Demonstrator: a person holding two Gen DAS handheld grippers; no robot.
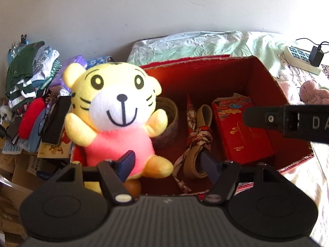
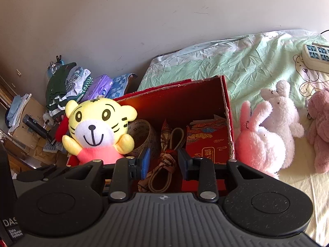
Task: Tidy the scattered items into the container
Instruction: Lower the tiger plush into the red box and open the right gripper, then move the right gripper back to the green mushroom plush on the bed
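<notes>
Left tool (image 1: 167, 165) sits low centre of left wrist view, fingers spread wide, nothing pinched; its left blue pad (image 1: 127, 162) overlaps the tiger toy (image 1: 115, 111) at the pink belly, contact unclear. Tiger toy is upright at the left end of the red box (image 1: 205, 76), facing the camera; can't tell if it stands in the box or on its edge.

Inside the box, left to right: tape roll (image 1: 169, 121) just behind the toy's arm, a belt w/ patterned scarf (image 1: 198, 140) knotted round it in the middle, a red packet (image 1: 242, 131) leaning at the right wall. Part of the right tool shows as a black bar at the right edge of left wrist view, over the box's right rim.

Right tool (image 2: 163, 161) is low centre of right wrist view, fingers apart w/ a moderate gap, holding nothing, above the belt.

Right of the box on the bed (image 2: 236, 65): pink rabbit (image 2: 257, 142) touching the box wall, white rabbit (image 2: 281, 119) just behind it, a mauve plush (image 2: 320, 129) at the right edge. Power strip (image 2: 314, 57) upper right. Pile of clothes (image 2: 63, 90) upper left by the wall.
</notes>
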